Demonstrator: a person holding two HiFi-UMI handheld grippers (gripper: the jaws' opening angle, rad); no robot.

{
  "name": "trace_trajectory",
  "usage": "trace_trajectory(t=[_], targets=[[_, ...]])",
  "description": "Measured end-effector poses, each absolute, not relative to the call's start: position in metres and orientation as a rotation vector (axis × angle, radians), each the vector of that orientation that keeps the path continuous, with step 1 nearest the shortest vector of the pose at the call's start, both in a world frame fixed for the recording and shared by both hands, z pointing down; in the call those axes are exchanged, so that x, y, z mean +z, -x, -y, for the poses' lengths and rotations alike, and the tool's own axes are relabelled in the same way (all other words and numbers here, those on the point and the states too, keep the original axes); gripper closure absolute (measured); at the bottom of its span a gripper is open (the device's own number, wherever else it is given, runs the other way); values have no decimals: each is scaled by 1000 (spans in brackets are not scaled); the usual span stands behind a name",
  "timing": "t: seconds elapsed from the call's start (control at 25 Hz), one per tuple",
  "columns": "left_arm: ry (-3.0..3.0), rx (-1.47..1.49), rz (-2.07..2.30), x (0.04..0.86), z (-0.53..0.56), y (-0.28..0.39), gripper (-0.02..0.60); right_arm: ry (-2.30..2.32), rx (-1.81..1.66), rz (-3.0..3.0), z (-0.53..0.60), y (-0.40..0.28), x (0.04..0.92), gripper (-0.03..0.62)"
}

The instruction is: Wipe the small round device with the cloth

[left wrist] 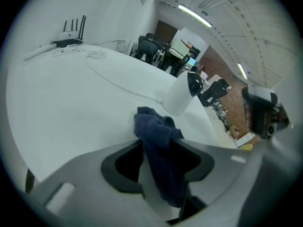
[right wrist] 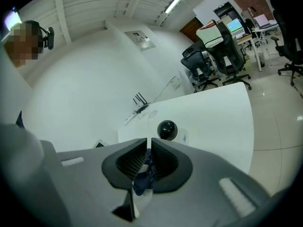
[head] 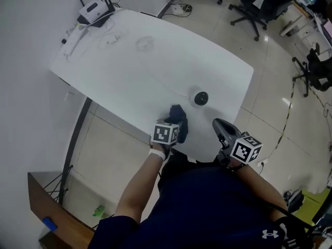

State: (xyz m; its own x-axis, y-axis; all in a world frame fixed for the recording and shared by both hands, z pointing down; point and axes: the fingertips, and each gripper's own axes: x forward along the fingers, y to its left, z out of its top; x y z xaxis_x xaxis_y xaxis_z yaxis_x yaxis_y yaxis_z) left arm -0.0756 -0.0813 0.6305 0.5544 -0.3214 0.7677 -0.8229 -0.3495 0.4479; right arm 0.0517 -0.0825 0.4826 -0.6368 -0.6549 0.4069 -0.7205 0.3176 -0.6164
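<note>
bench: white; cloth and device sit near the person's edge.
left claw: tipped steeply down, spread, the dark blue cloth draped loose between its halves.
right claw: pressed almost together, pointing shallowly at the device; something dark blue shows in its slit, unclear what.
device: black dome, just beyond the cloth, slightly right of the left claw's line.

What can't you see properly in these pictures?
- Right gripper view: a dark blue scrap sits deep between the nearly closed jaws of the right gripper. Too little shows to name it or tell if it's gripped.
- Left gripper view: the lower end of the cloth vanishes behind a jaw of the left gripper.
- Head view: the small round device is too small to show any dirt.
</note>
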Motion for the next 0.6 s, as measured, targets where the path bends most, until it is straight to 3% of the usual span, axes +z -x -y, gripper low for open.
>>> trace_trajectory(t=[0.28, 0.44, 0.6], targets=[[-1918, 707, 963, 620, 84, 84, 386, -1253, 1236, 2491, 83, -40, 486, 560], [-1957, 562, 1097, 594, 93, 108, 347, -1246, 1159, 2505, 83, -37, 486, 560], [-2030, 427, 1221, 554, 96, 133, 435, -1212, 1060, 2523, 78, -33, 484, 571]])
